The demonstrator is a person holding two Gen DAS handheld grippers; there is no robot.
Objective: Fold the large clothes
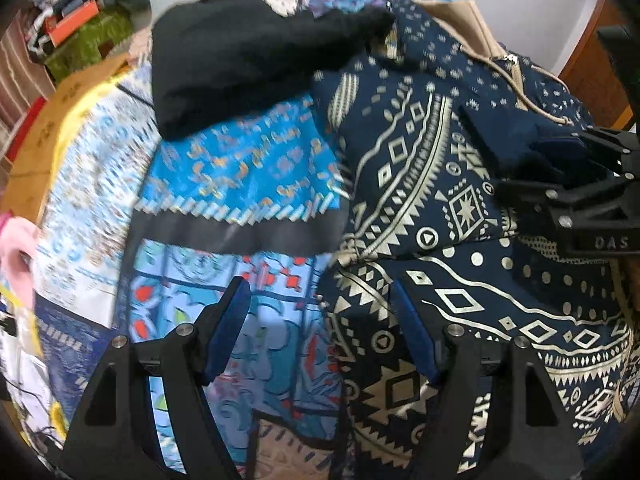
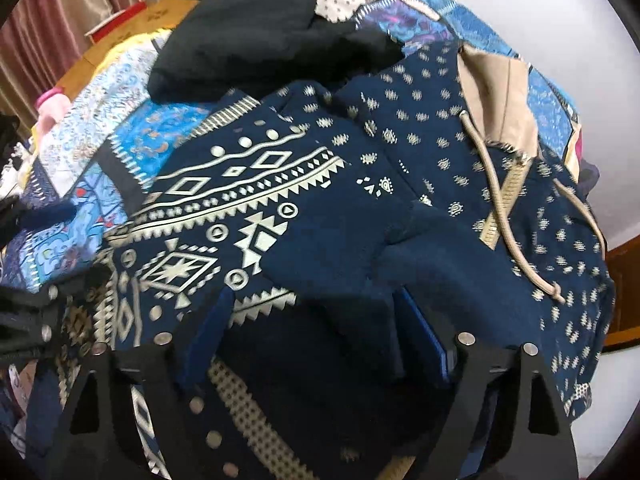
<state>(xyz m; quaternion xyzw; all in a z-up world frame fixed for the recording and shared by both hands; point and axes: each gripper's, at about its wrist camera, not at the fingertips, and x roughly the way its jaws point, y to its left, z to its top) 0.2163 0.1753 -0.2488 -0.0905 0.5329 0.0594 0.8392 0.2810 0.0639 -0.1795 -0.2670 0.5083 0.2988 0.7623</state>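
Note:
A navy hoodie (image 1: 432, 168) with a cream geometric print, beige hood lining and drawcords lies on a patchwork bedspread (image 1: 240, 168); it also fills the right wrist view (image 2: 360, 200). My left gripper (image 1: 320, 320) is open and empty, hovering over the hoodie's left edge and the bedspread. My right gripper (image 2: 316, 336) has its jaws apart with a fold of the hoodie's plain navy cuff lying between them; in the left wrist view it (image 1: 560, 160) sits at the right, at that cuff.
A black garment (image 1: 248, 56) lies bunched at the far side of the bed, also in the right wrist view (image 2: 260, 36). A wooden table (image 1: 48, 128) and cluttered shelves stand at the left. A pink item (image 1: 16, 248) lies at the left edge.

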